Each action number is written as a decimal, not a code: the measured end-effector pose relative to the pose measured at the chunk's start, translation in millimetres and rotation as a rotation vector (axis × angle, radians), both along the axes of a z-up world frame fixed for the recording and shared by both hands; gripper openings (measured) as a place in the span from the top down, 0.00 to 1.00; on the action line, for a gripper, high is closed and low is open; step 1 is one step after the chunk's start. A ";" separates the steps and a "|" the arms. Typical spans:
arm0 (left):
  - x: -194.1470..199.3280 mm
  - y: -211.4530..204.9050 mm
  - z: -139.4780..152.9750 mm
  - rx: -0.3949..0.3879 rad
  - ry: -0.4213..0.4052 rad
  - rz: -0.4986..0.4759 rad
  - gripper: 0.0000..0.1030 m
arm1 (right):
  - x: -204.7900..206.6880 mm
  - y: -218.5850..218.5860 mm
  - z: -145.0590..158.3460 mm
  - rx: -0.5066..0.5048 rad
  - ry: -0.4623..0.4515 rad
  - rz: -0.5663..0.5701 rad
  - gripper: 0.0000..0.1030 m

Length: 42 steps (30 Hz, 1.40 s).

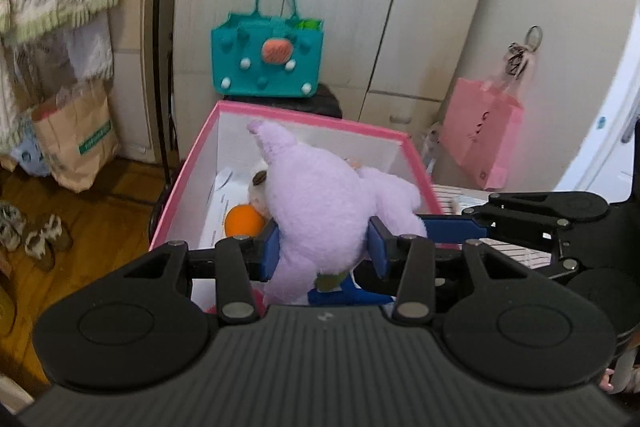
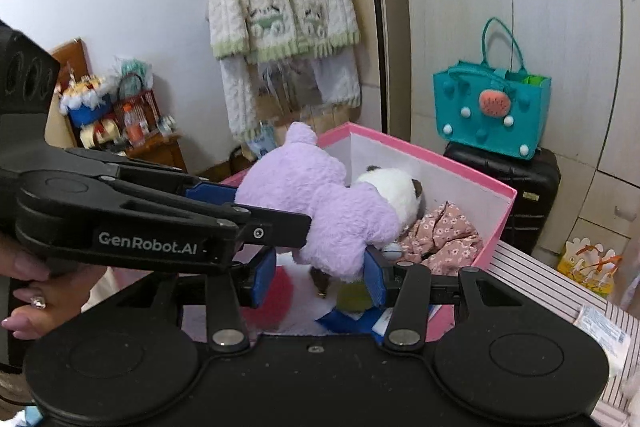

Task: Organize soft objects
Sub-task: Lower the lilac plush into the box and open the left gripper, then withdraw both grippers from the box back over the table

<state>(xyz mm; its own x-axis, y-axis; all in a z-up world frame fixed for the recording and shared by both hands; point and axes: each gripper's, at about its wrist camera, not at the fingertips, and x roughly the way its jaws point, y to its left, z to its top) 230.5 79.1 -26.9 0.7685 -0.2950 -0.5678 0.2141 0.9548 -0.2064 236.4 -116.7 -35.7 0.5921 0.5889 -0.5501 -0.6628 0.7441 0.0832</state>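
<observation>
Together, the left gripper point(image 1: 324, 247) and right gripper point(image 2: 320, 277) both pinch the lilac plush toy point(image 1: 320, 199) between their blue pads, holding it over the open pink box point(image 1: 320, 119), above a floral garment point(image 2: 444, 235) lying inside.

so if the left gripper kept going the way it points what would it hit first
Likely the far inner wall of the pink box, past the lavender plush toy that the left gripper already clamps; depth is unclear.
</observation>
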 end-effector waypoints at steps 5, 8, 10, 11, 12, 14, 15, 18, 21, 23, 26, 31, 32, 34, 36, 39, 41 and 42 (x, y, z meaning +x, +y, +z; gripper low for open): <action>16.4 0.4 -14.6 0.005 0.025 0.022 0.59 | 16.4 14.9 -12.5 -0.095 -0.045 -0.019 0.50; 18.9 2.6 -17.2 -0.007 0.037 0.017 0.59 | 19.1 18.4 -16.6 -0.118 -0.051 -0.019 0.50; 16.6 2.9 -14.5 -0.004 0.029 0.000 0.59 | 23.7 18.0 -17.8 -0.127 -0.042 -0.017 0.50; 15.3 1.5 -13.2 0.002 0.026 -0.015 0.58 | 25.6 17.7 -17.9 -0.132 -0.039 -0.023 0.50; 14.8 0.7 -12.7 0.001 0.030 -0.023 0.58 | 27.3 17.6 -18.0 -0.137 -0.034 -0.029 0.50; 11.0 -0.7 -10.7 -0.003 0.026 -0.031 0.56 | 30.5 16.6 -18.5 -0.144 -0.021 -0.048 0.48; 7.7 -1.8 -9.0 0.004 0.017 -0.037 0.54 | 31.0 16.1 -18.6 -0.147 -0.016 -0.059 0.44; -2.0 -3.0 -3.5 0.019 -0.021 -0.034 0.50 | 22.9 11.5 -16.1 -0.142 -0.033 -0.075 0.33; -12.7 -3.2 2.2 0.046 -0.062 -0.026 0.43 | 6.6 4.7 -11.0 -0.142 -0.053 -0.080 0.32; -19.0 -3.8 6.3 0.059 -0.084 -0.023 0.40 | -5.8 -1.6 -5.5 -0.123 -0.060 -0.085 0.32; -28.4 -5.2 11.4 0.073 -0.104 -0.030 0.38 | -21.7 -9.6 2.6 -0.102 -0.074 -0.093 0.32; -41.7 -9.4 18.6 0.091 -0.123 -0.049 0.34 | -44.5 -20.4 14.9 -0.086 -0.070 -0.112 0.32; -44.4 -10.0 19.0 0.093 -0.123 -0.048 0.34 | -48.6 -22.1 16.7 -0.085 -0.058 -0.120 0.32; -51.1 -11.9 18.3 0.098 -0.122 -0.046 0.33 | -54.9 -26.0 20.5 -0.094 -0.032 -0.143 0.32; -57.7 -15.6 18.3 0.105 -0.116 -0.060 0.33 | -64.0 -28.8 24.2 -0.095 -0.036 -0.140 0.32; -69.2 -20.5 19.9 0.112 -0.117 -0.081 0.32 | -78.5 -34.7 31.5 -0.083 -0.033 -0.144 0.32; -78.0 -24.7 21.7 0.122 -0.122 -0.098 0.31 | -88.7 -39.5 36.1 -0.065 -0.023 -0.137 0.31; -82.8 -26.9 22.9 0.129 -0.128 -0.111 0.31 | -93.9 -41.5 38.2 -0.062 -0.024 -0.140 0.31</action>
